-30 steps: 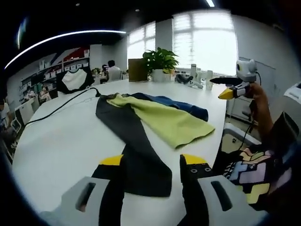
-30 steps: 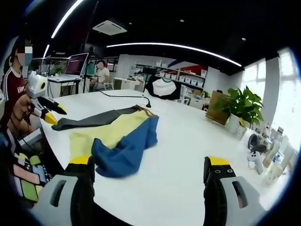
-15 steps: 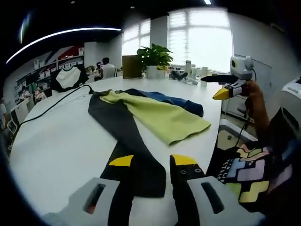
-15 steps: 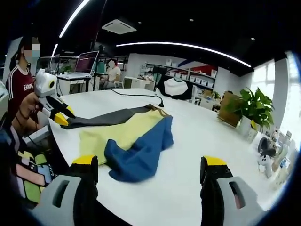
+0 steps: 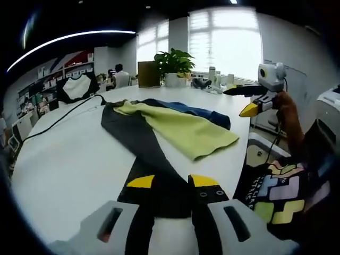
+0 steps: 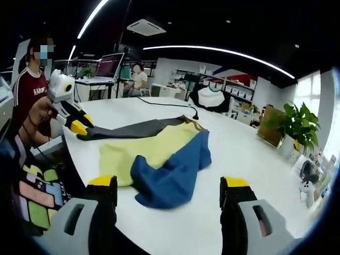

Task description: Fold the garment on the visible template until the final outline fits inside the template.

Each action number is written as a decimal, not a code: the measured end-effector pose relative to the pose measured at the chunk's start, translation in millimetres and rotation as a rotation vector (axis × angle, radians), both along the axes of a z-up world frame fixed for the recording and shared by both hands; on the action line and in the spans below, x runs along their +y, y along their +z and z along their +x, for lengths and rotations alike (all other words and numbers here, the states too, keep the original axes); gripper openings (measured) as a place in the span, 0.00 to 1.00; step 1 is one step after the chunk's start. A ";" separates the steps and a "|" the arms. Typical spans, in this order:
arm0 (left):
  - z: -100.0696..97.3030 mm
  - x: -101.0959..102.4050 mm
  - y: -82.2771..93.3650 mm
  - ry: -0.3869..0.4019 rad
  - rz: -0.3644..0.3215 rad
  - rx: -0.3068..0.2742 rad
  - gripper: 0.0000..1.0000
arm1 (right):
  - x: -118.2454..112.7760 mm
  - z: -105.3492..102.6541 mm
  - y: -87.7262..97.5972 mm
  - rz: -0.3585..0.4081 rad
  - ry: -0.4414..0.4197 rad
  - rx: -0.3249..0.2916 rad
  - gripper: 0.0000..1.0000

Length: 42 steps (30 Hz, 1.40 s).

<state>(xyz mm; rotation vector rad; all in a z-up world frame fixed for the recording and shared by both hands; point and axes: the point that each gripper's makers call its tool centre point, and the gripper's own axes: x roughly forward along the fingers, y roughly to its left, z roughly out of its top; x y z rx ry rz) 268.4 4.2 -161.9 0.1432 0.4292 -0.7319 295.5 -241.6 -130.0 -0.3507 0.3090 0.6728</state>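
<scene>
A garment in dark grey, yellow-green and blue lies spread on the white table (image 5: 64,164). In the left gripper view, the dark grey leg (image 5: 141,141) runs down between the jaws of my left gripper (image 5: 172,181). The jaws are drawn in around its end but still stand apart, so the gripper is open. The yellow-green part (image 5: 186,130) and the blue part (image 5: 199,112) lie beyond. My right gripper (image 5: 248,101), in a hand, hovers over the table's right edge. In the right gripper view, my right gripper (image 6: 169,183) is wide open just short of the blue part (image 6: 170,178). The left gripper (image 6: 78,126) touches the dark leg's end (image 6: 127,129).
A potted plant (image 5: 175,61), bottles and a black cable (image 5: 58,125) are on the far part of the table. A person's patterned clothing (image 5: 276,191) is at the near right edge. A person in a red shirt (image 6: 32,90) stands at the left, with desks and screens (image 6: 114,66) behind.
The left jaws have narrowed around the dark leg's end. The right gripper view has drawn closer to the blue part, its jaws still wide apart.
</scene>
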 end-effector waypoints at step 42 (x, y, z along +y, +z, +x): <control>16.4 29.6 -20.4 0.109 0.076 0.021 0.34 | 45.9 -5.2 -23.7 0.016 0.159 0.031 0.24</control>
